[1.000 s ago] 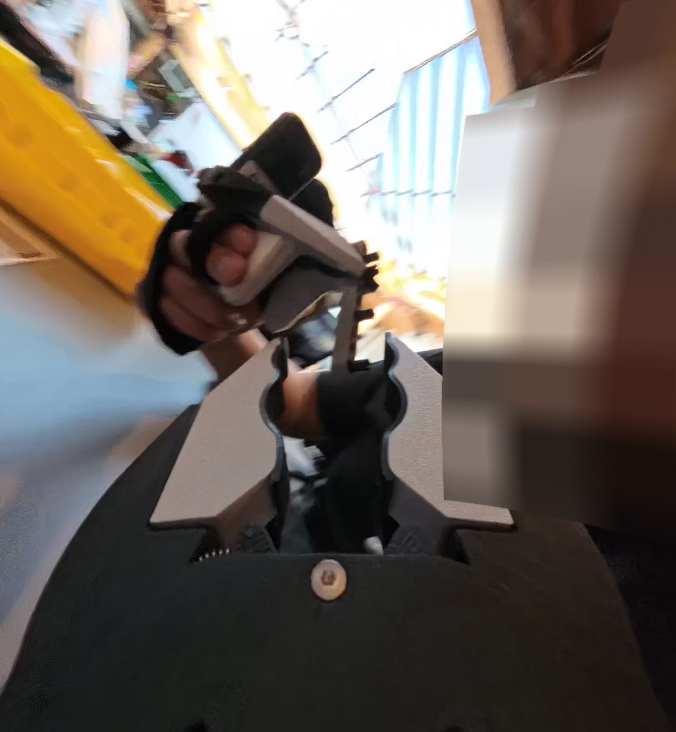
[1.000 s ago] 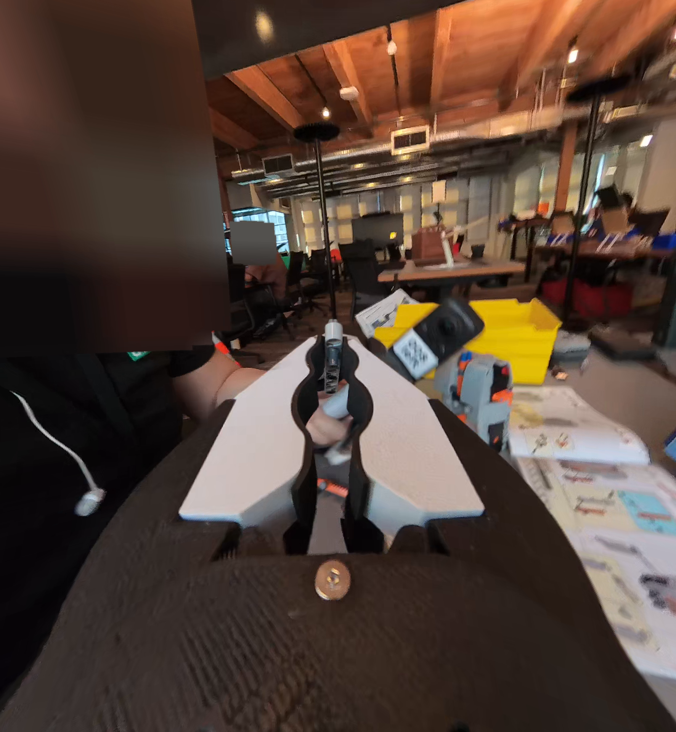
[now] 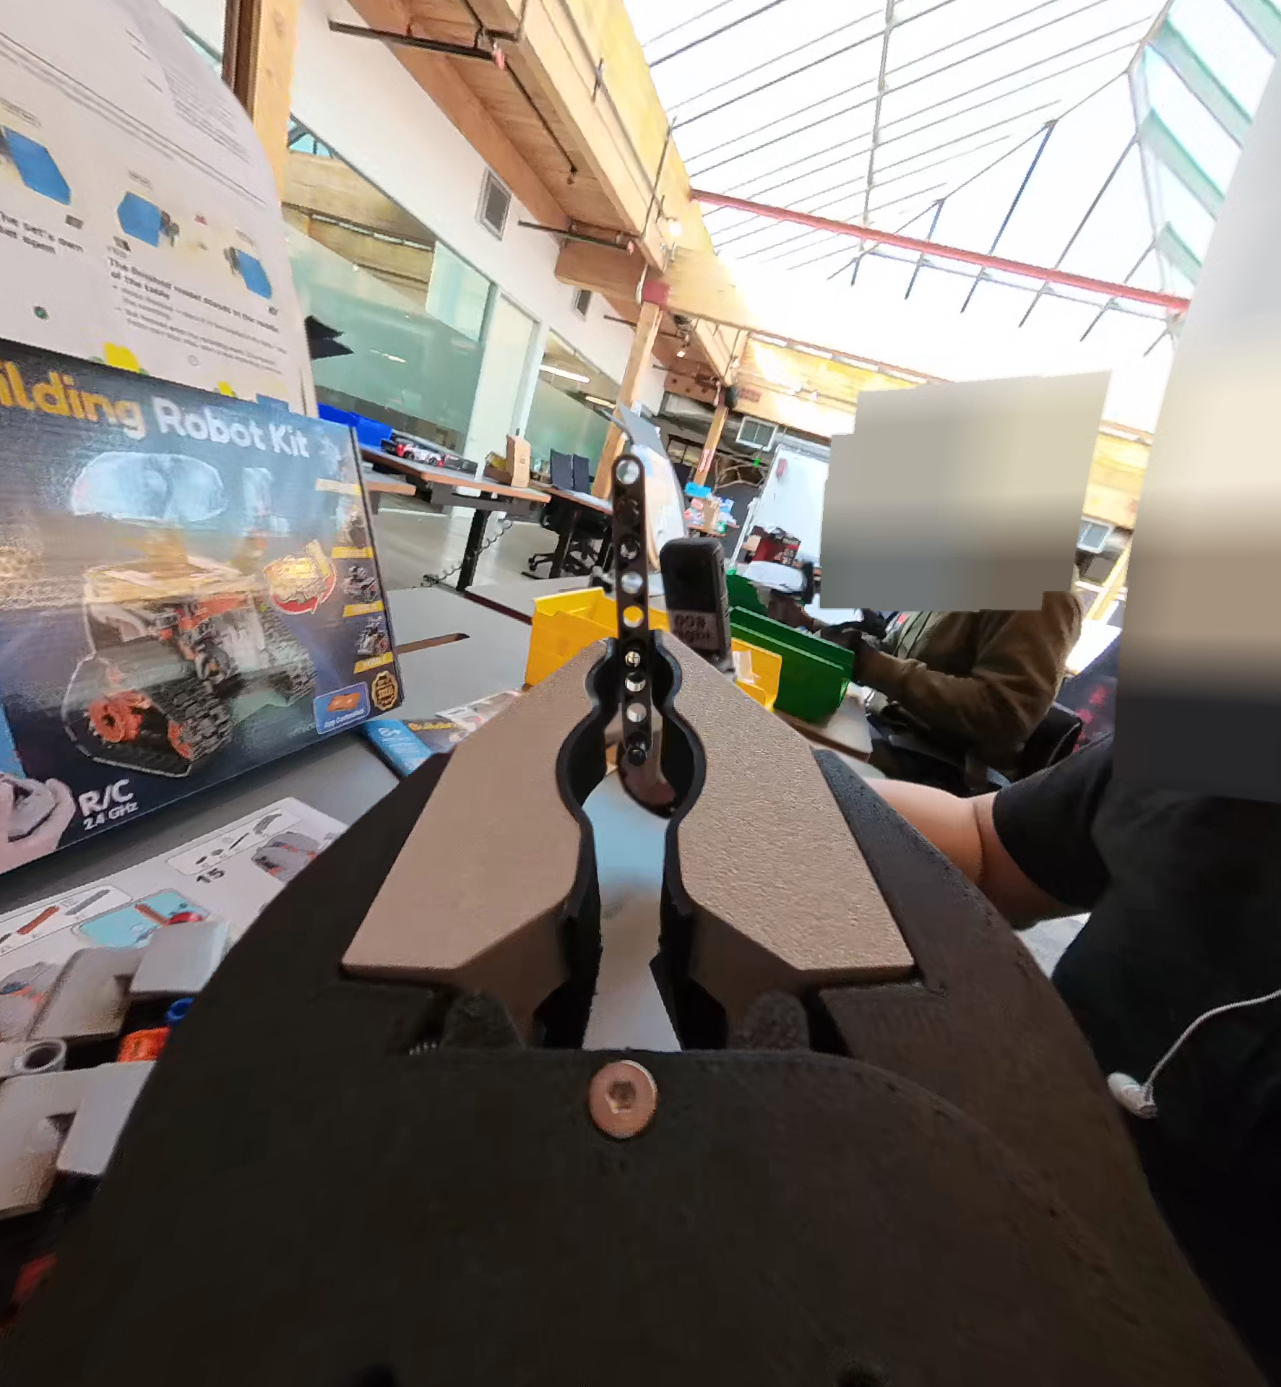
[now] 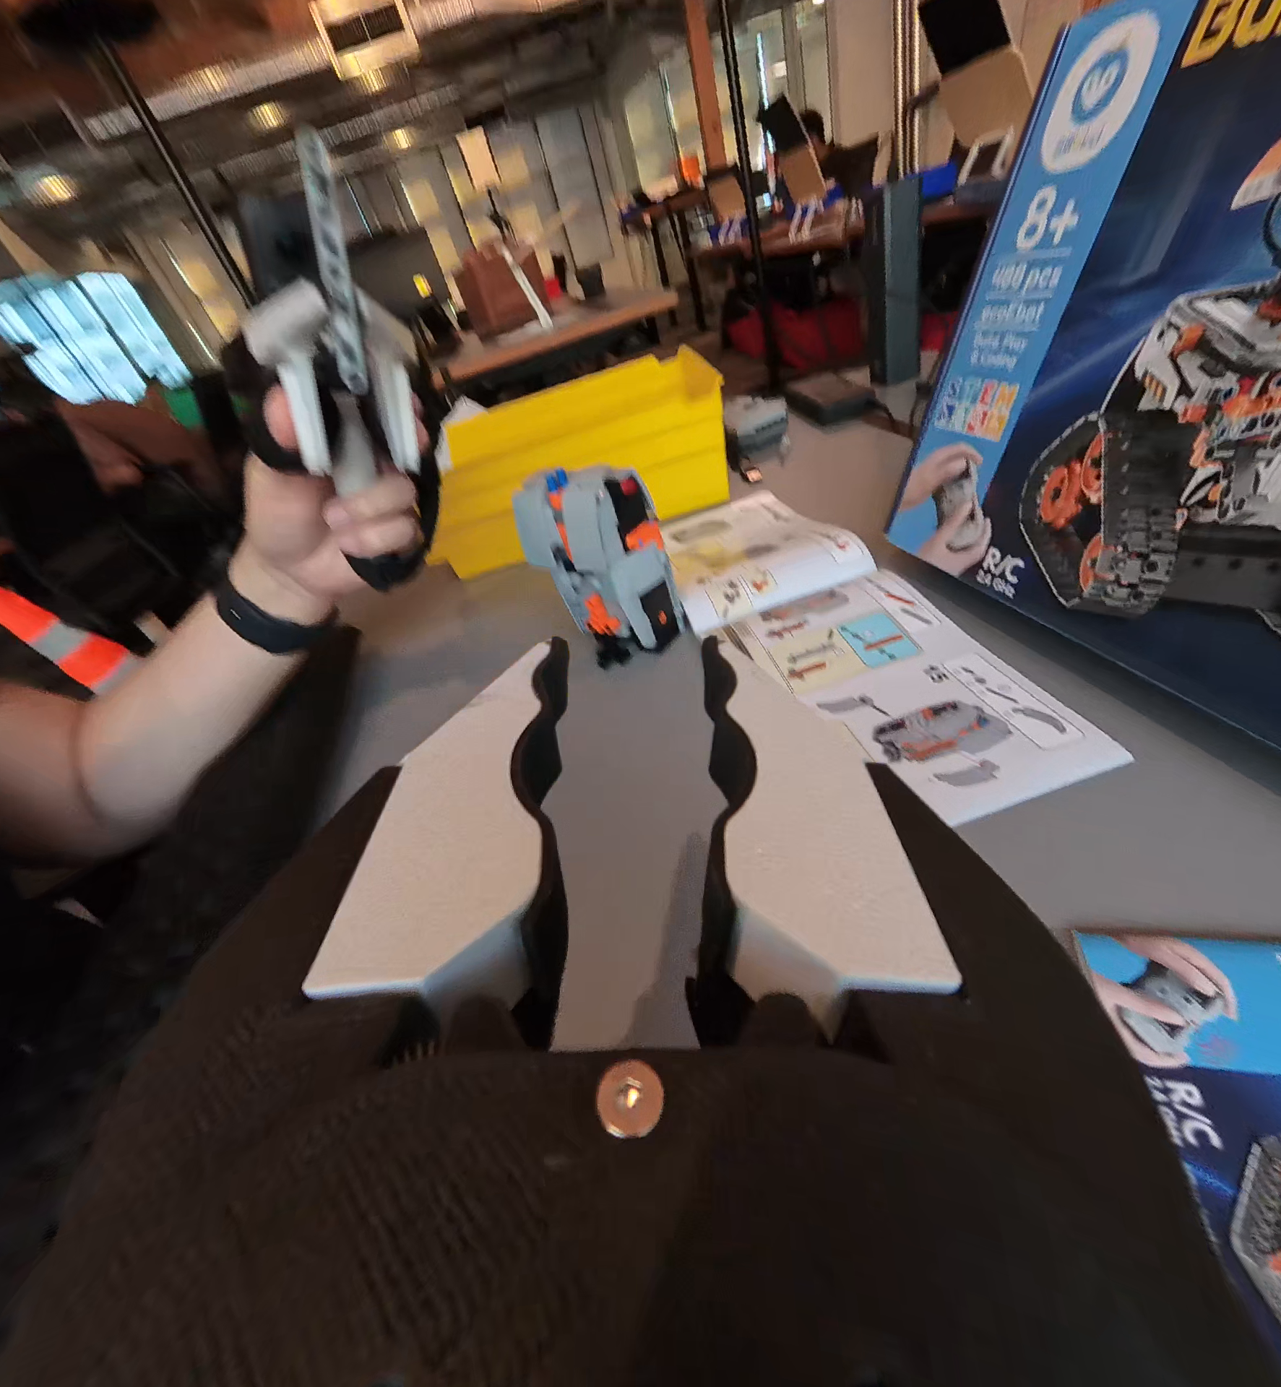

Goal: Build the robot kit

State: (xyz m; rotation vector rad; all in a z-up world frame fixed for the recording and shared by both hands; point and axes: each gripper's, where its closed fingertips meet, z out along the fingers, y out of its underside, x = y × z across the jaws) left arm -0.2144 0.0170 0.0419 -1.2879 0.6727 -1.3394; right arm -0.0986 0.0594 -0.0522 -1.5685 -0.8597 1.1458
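L gripper (image 3: 631, 660) grips black beam (image 3: 631, 570), R gripper (image 4: 633, 660) open

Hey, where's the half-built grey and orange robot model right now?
In the right wrist view, the grey and orange model stands on the grey table, just beyond the open right gripper, between the yellow bin and the open instruction booklet.

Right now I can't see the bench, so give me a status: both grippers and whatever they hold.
Left gripper shut on black beam, held upright. Right gripper open, empty, over the table. Grey block model just ahead of it; booklet alongside.
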